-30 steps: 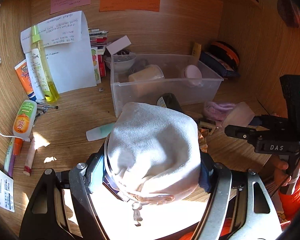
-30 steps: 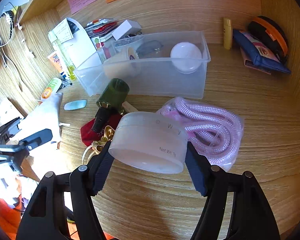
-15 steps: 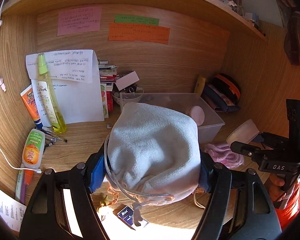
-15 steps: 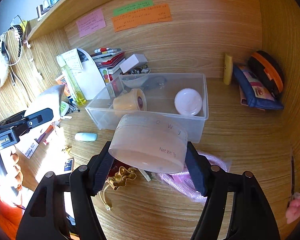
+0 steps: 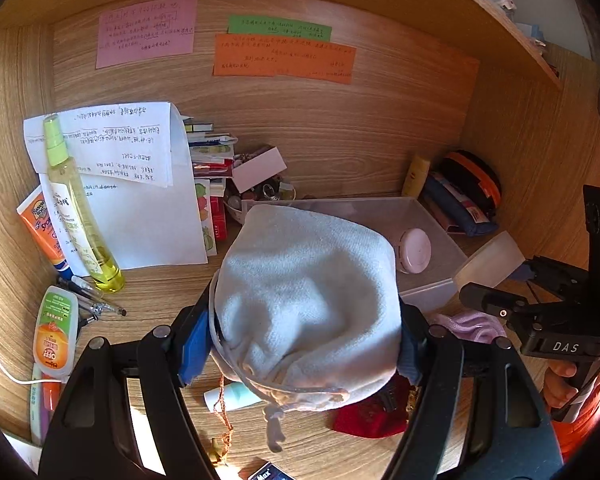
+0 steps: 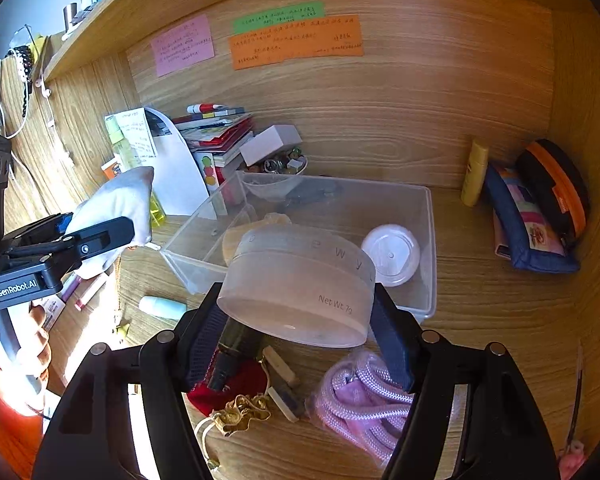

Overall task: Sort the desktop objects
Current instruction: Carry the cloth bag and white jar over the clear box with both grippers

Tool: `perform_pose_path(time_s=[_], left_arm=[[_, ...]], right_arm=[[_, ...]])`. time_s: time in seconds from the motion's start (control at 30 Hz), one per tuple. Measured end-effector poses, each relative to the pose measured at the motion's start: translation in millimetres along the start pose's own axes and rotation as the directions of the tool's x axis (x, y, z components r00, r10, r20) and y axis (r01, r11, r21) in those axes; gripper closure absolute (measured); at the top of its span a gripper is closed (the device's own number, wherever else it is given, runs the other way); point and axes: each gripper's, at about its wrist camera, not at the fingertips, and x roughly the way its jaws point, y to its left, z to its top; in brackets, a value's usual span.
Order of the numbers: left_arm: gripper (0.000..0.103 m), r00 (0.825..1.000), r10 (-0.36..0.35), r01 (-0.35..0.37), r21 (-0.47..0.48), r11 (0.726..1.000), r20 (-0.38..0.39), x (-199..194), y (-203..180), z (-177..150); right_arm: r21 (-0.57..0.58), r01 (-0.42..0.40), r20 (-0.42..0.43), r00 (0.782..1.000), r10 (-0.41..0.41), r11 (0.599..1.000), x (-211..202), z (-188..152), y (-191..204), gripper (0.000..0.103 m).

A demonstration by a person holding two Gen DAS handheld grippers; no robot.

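My left gripper (image 5: 304, 344) is shut on a grey drawstring pouch (image 5: 308, 296) and holds it above the desk, in front of the clear plastic bin (image 5: 432, 292). The pouch also shows in the right wrist view (image 6: 116, 216). My right gripper (image 6: 300, 344) is shut on a round frosted jar (image 6: 300, 284) and holds it above the bin's near wall (image 6: 424, 308). The jar shows at the right of the left wrist view (image 5: 488, 260). The bin holds a white round lid (image 6: 392, 254) and a beige roll (image 6: 240, 240).
On the desk lie a pink rope (image 6: 364, 400), a red pouch (image 6: 228, 392), a dark bottle (image 6: 236, 352), a pale blue tube (image 6: 162, 307). A yellow spray bottle (image 5: 76, 208), tubes and papers stand left. Pencil cases (image 6: 540, 208) sit at the right wall.
Both grippers have risen and moved toward the bin with their loads. The jar is now over the bin's near edge, and the pouch is higher above the desk.
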Motion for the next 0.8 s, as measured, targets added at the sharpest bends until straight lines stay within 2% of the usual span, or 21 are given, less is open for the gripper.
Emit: perform_pose_path(time_s=[0.23, 0.5, 0.8], left_arm=[[0.029, 0.997, -0.003, 0.005, 0.020, 1.000, -0.079, 35.3, 1.5, 4.7], [0.029, 0.987, -0.036, 0.045, 0.060, 0.997, -0.155, 69.7, -11.0, 7.6], [0.029, 0.983, -0.042, 0.059, 0.086, 0.995, -0.181, 95.5, -16.6, 12.7]], right_arm=[[0.023, 0.006, -0.047, 0.999, -0.005, 1.000, 23.1, 11.8, -17.5, 0.037], [0.022, 0.019, -0.083, 0.996, -0.017, 1.000, 44.8, 18.5, -27.6, 0.037], [0.004, 0.013, -0.122, 0.992, -0.012, 1.000, 69.3, 24.0, -27.1, 0.037]])
